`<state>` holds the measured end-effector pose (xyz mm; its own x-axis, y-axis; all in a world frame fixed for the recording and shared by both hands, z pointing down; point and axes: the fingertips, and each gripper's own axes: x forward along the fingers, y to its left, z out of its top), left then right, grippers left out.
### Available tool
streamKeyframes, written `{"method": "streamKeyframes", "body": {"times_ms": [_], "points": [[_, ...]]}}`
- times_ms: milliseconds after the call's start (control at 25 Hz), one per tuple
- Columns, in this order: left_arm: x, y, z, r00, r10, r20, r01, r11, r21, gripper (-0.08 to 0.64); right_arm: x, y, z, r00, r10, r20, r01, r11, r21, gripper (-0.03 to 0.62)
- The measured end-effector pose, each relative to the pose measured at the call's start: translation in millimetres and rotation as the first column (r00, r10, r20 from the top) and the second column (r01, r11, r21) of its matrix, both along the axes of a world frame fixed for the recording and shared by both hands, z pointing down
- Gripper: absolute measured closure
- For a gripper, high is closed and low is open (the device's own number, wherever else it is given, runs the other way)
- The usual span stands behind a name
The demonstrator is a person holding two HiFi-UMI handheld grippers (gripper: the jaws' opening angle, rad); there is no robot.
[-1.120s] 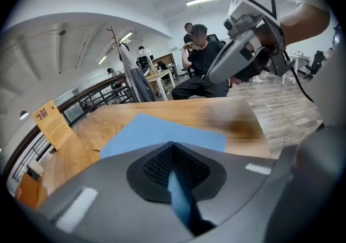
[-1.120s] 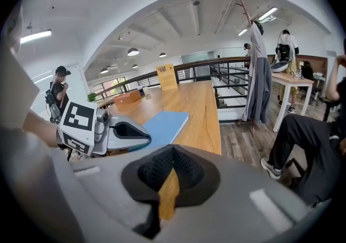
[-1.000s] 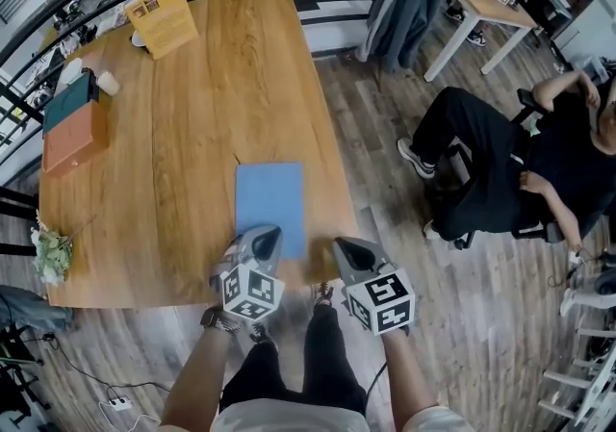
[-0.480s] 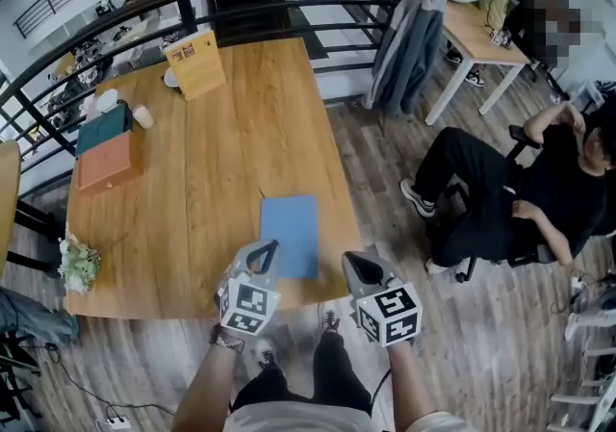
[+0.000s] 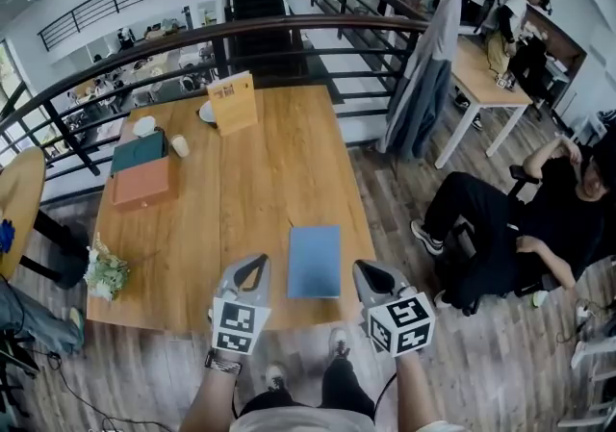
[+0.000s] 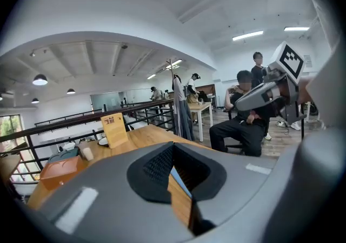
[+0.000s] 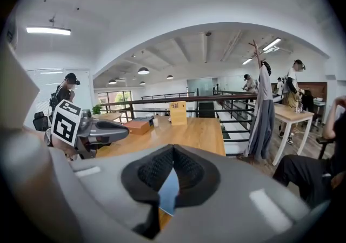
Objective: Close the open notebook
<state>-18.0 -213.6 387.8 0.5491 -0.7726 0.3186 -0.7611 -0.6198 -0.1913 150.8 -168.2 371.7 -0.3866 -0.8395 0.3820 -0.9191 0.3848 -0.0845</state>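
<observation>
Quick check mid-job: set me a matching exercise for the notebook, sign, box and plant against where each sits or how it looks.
Things:
1. notebook
2. sign
3. box
4. plant

Places or states:
A. far end, yellow, standing
B. near left corner
C. near edge, blue, closed
D. left side, orange

Pairs: 1-C, 2-A, 3-D, 4-B

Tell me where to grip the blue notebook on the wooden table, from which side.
Likely its near short edge, coming low from the person's side. The closed blue notebook lies flat on the wooden table, that edge close to the table's front rim, so a jaw could wedge under.
</observation>
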Motion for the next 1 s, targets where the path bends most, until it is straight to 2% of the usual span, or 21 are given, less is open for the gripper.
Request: {"method": "streamKeyframes", "body": {"times_ms": [120,280,720,1000], "points": [[-23,5,-28,0.999,-0.029,-0.026,0.03,0.999,0.033,0.554,-19,0,-21,1.0,-0.014,0.007,0.013,0.999,0.034,0.591],[-52,12,-65,0.998,-0.057,-0.022,0.059,0.993,0.106,0.554,-48,-2,-50,0.999,-0.045,0.014,0.044,0.996,0.071,0.591],[-107,33,-142,0.993,-0.116,-0.028,0.119,0.957,0.264,0.554,-106,0,-110,0.991,-0.132,-0.012,0.132,0.979,0.154,0.591],[-122,39,-162,0.994,-0.097,-0.044,0.106,0.958,0.268,0.554,-131,0,-133,0.985,-0.166,-0.036,0.17,0.966,0.196,0.591]]}}
